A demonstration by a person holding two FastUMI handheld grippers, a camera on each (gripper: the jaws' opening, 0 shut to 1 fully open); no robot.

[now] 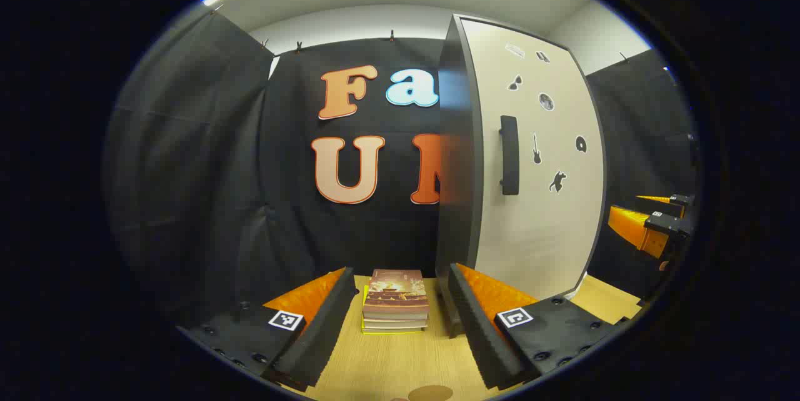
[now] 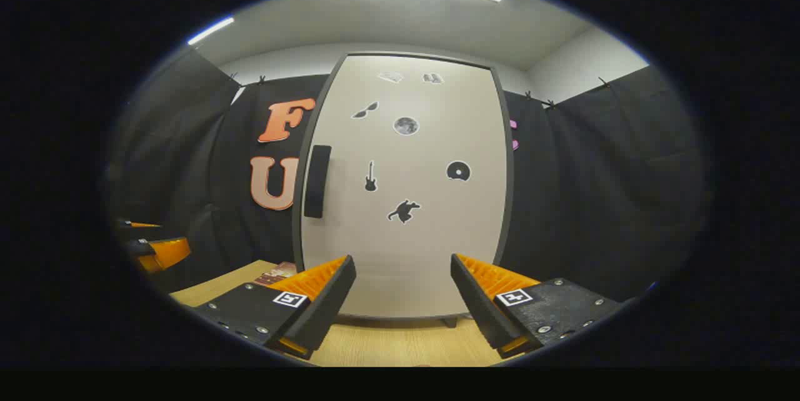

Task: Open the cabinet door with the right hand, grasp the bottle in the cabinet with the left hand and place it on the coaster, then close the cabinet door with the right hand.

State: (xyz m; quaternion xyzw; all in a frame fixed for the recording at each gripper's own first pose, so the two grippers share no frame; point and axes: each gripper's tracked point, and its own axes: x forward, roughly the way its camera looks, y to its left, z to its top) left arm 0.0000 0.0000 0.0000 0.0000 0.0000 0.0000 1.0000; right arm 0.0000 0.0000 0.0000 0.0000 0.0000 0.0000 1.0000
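A tall cabinet (image 2: pixel 406 201) with a pale door and dark frame stands on the wooden table, its door shut. A dark vertical handle (image 2: pixel 317 181) sits on the door's left side. In the left gripper view the cabinet (image 1: pixel 537 170) is to the right, with its handle (image 1: pixel 509 154) facing me. My right gripper (image 2: pixel 403 307) is open, a short way in front of the door's lower part. My left gripper (image 1: pixel 400 326) is open over the table, left of the cabinet. A round brown coaster (image 1: pixel 430 393) lies at the bottom edge. The bottle is hidden.
A stack of books (image 1: pixel 395 301) lies on the wooden table (image 1: pixel 400 363) between my left gripper's fingers, farther off. The other gripper (image 1: pixel 656 226) shows at the right edge of the left gripper view. Black cloth walls close the booth.
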